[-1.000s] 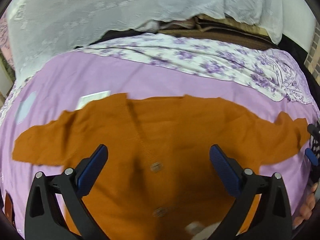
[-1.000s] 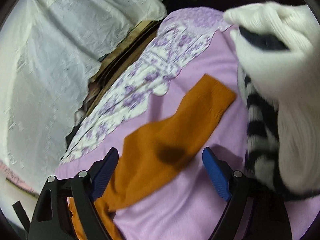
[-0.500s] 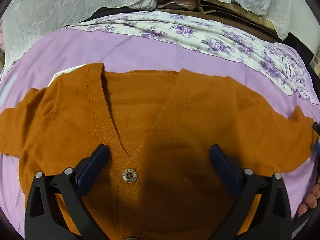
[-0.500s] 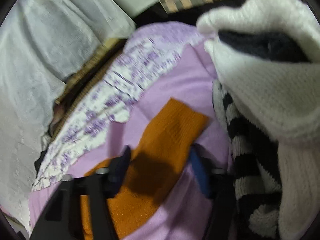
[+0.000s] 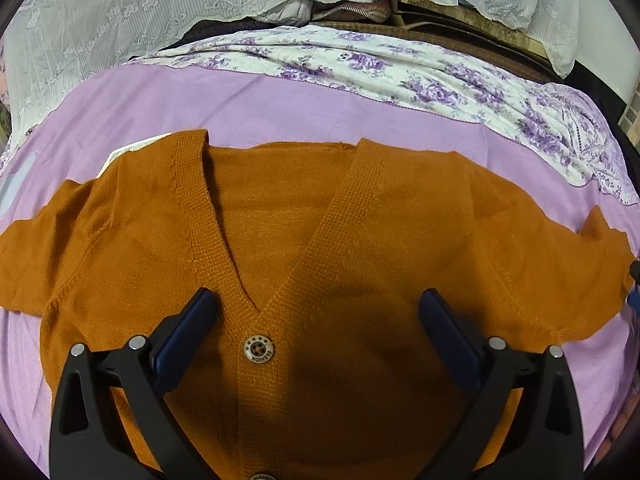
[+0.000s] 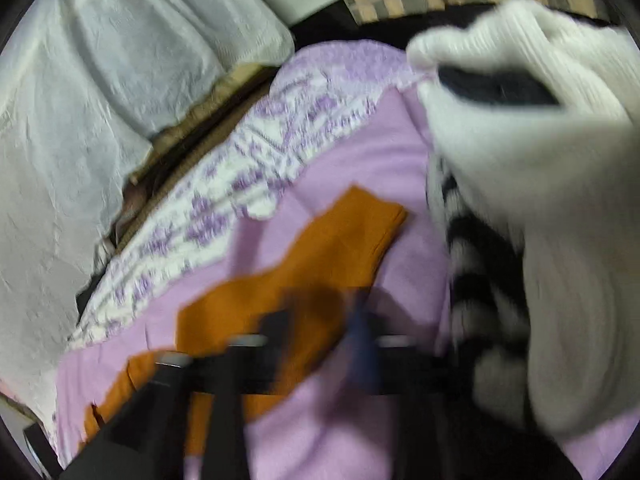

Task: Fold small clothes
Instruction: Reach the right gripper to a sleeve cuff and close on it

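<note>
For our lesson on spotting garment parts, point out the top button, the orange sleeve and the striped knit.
top button [image 5: 259,350]: left wrist view, on its face.
orange sleeve [image 6: 352,236]: right wrist view, near the cuff end.
striped knit [image 6: 480,280]: right wrist view, on a black stripe.

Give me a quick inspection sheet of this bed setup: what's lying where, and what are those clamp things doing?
Surface: lilac sheet, floral cloth beyond.
Job's things: orange cardigan spread flat, buttoned, sleeves out.
Clutter: white and striped knitwear piled beside the right sleeve.
Grippers: left gripper open above the cardigan's chest; right gripper blurred, jaws just reopening astride the sleeve.
Cables: nothing seen.
Surroundings: white lace cover behind.
</note>
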